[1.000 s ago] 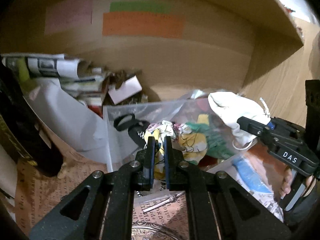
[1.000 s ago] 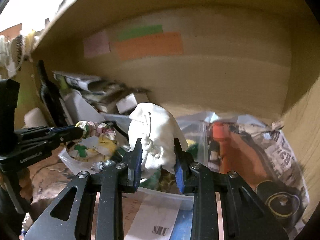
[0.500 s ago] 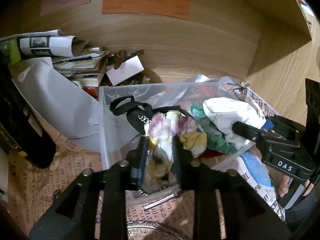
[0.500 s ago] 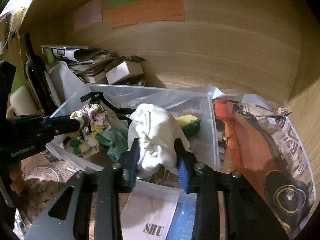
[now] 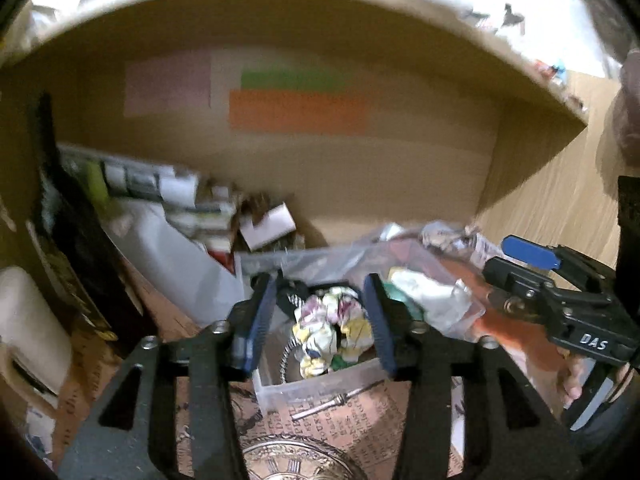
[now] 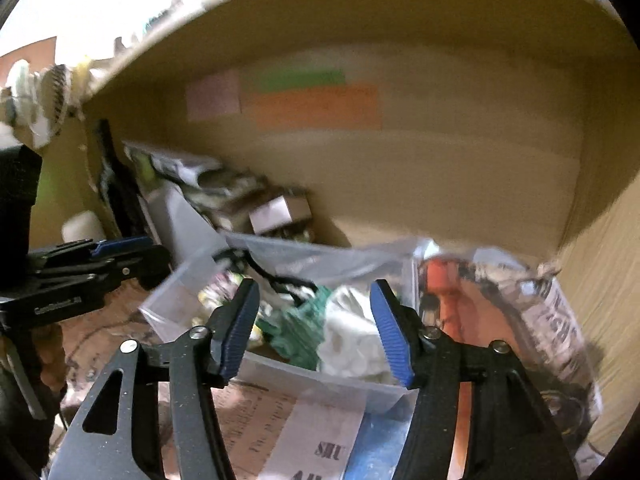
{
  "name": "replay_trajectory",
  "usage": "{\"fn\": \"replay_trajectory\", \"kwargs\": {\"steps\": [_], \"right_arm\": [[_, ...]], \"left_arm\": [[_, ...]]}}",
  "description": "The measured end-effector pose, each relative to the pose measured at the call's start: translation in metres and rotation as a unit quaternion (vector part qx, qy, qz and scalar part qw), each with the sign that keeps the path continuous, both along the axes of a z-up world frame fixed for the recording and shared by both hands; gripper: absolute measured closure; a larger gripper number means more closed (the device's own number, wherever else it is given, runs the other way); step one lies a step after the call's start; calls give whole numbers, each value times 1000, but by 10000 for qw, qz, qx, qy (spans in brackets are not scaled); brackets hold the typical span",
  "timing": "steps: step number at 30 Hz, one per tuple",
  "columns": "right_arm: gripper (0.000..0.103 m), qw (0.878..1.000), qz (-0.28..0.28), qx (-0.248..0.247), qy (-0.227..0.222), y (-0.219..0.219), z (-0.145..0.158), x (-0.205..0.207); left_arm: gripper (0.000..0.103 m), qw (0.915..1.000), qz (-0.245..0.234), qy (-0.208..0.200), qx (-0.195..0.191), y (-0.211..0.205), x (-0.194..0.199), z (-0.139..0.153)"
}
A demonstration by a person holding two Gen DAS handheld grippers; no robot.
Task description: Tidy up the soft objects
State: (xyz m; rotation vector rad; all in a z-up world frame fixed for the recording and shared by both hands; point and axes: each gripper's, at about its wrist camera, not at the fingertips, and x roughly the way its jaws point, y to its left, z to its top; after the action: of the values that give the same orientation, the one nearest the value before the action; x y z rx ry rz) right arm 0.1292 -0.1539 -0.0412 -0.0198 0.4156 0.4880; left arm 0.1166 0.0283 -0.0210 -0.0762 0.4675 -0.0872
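Both tools now stand with jaws spread wide and nothing between them: the left gripper [image 5: 320,320] has let go of the floral cloth [image 5: 332,328], and the right gripper [image 6: 316,328] has let go of the white drawstring pouch [image 6: 356,340], each pinched half a second ago. Both cameras have pulled back and tilted up; the frames are motion-blurred.

Floral cloth, crumpled, lies at the 9 o'clock end of the clear plastic bin [image 6: 332,384]; the limp, wrinkled pouch lies at the 3 o'clock end, touching a green cloth [image 6: 296,332] between the two. A black strap [image 6: 276,280] coils at the bin's 11 o'clock corner.

Bin walls are thin, translucent and straight-edged. Printed newspaper [image 5: 340,420] lines the shelf beneath. A paper stack [image 5: 160,192] crowds 10 o'clock; an orange tool [image 6: 444,300] wrapped in newspaper lies just beside the bin at 3 o'clock. Open room remains above the bin, under the wooden shelf board [image 5: 320,12].
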Motion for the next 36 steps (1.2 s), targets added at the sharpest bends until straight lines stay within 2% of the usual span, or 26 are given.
{"fn": "replay_trajectory", "kwargs": {"steps": [3, 5, 7, 9, 14, 17, 19, 20, 36], "right_arm": [[46, 9996, 30, 98, -255, -4, 15, -16], [44, 9990, 17, 150, -419, -6, 24, -26], [32, 9981, -21, 199, -578, -8, 30, -34], [25, 9972, -37, 262, -698, -11, 34, -41], [20, 9954, -119, 314, -900, -12, 43, -55], [10, 9946, -133, 376, -954, -12, 44, -59], [1, 9939, -183, 399, -1011, -12, 45, -63], [0, 9936, -208, 400, -1037, -13, 45, -66], [0, 9933, -188, 448, -1048, -12, 46, -74]], "left_arm": [[38, 9995, 53, -305, 14, 0, -16, 13], [35, 9991, 62, -414, -3, 1, -23, 18], [29, 9984, 79, -554, -15, 2, -32, 24], [22, 9978, 59, -653, -33, 3, -40, 29], [8, 9952, 63, -973, 51, -3, -61, 39], [3, 9941, 49, -1072, 147, -7, -69, 43], [2, 9934, 53, -1124, 203, -9, -72, 45], [2, 9933, 37, -1138, 203, -11, -74, 45], [0, 9927, 107, -1175, 248, -17, -77, 46]]}}
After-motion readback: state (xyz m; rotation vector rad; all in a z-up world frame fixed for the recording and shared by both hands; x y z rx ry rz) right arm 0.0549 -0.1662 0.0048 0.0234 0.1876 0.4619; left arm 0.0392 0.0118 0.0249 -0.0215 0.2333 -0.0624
